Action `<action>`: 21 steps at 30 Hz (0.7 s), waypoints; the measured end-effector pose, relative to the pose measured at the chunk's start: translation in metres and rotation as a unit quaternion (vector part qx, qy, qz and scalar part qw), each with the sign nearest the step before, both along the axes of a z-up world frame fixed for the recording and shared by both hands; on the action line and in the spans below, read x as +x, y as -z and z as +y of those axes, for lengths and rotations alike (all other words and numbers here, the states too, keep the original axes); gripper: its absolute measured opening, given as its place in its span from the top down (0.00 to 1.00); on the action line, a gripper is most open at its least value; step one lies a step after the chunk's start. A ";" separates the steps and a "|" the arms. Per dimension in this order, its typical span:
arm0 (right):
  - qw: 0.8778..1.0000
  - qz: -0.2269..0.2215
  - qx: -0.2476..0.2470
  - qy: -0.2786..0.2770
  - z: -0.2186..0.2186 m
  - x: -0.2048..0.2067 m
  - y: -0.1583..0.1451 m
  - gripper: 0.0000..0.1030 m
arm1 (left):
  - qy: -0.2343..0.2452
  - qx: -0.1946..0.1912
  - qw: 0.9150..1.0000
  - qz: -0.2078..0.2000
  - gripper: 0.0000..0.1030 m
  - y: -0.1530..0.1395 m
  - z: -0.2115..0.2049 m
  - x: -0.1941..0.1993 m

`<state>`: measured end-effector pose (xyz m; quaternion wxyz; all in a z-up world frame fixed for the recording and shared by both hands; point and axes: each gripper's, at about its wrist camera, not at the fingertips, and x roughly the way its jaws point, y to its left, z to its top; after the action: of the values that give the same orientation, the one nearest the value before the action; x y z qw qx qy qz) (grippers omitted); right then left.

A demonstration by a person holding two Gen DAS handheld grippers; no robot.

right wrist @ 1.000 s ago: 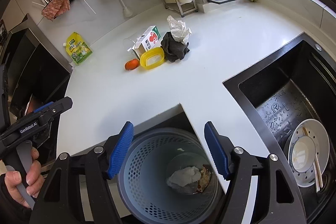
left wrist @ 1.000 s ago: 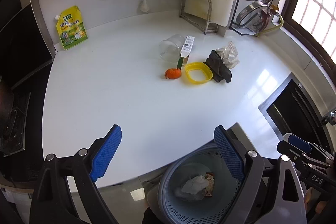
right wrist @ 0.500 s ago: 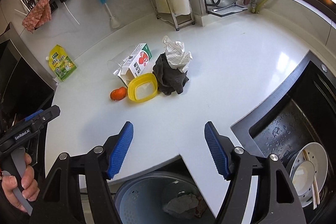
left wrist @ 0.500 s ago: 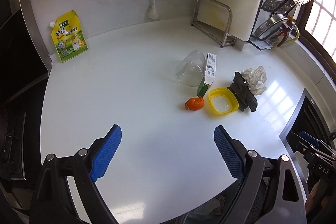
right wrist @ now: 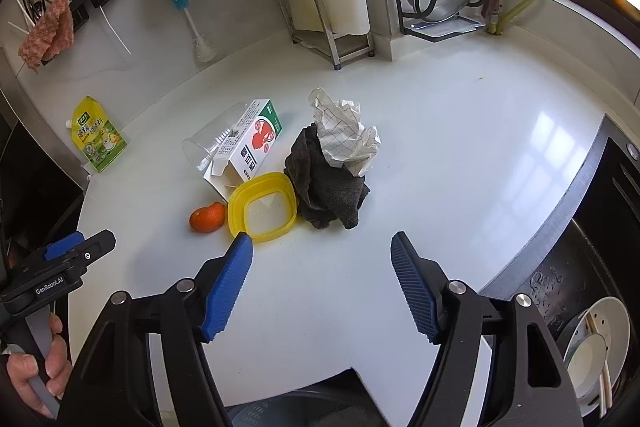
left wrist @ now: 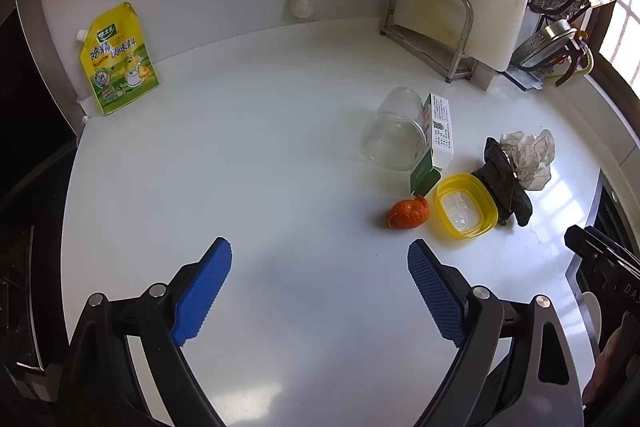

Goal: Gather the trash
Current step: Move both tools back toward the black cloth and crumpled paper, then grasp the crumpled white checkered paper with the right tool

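Observation:
A cluster of litter lies on the white counter (right wrist: 460,155): an orange peel (right wrist: 207,217) (left wrist: 408,213), a yellow plastic lid (right wrist: 262,207) (left wrist: 466,205), an opened small carton (right wrist: 248,147) (left wrist: 438,131), a clear cup on its side (left wrist: 394,141), a dark cloth (right wrist: 328,187) (left wrist: 506,187) and crumpled checked paper (right wrist: 344,133) (left wrist: 528,153) on it. My right gripper (right wrist: 322,251) hangs open just short of the lid and cloth, nothing between its blue pads. My left gripper (left wrist: 320,259) is open over bare counter, left of the peel.
A bin (right wrist: 280,411) with trash shows under the counter's front edge. A dark sink (right wrist: 600,267) with bowls lies at right. A yellow seasoning pouch (left wrist: 118,59), a metal rack (left wrist: 432,23), hanging cloths and utensils line the back wall. A hand (right wrist: 36,367) holds the left gripper.
Both grippers have moved forward from above the bin toward the litter on the counter. The bin has slipped almost out of view; both grippers stay open and empty.

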<state>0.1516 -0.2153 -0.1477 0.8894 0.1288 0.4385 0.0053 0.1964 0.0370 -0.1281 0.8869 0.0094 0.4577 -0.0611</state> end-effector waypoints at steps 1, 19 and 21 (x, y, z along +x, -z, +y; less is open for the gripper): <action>1.000 0.000 0.000 0.001 -0.001 0.003 0.001 0.33 | 0.001 -0.002 1.000 0.001 0.15 0.002 -0.001 0.002; 0.999 -0.019 -0.028 0.019 -0.016 0.067 0.021 0.32 | 0.016 -0.014 1.000 0.008 0.15 0.030 -0.016 0.032; 0.999 -0.019 -0.028 0.022 -0.018 0.075 0.024 0.32 | 0.019 -0.016 1.000 0.009 0.15 0.031 -0.018 0.033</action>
<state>0.2265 -0.2334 -0.1719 0.9009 0.1132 0.4184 -0.0241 0.2298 0.0194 -0.1594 0.8818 0.0028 0.4639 -0.0851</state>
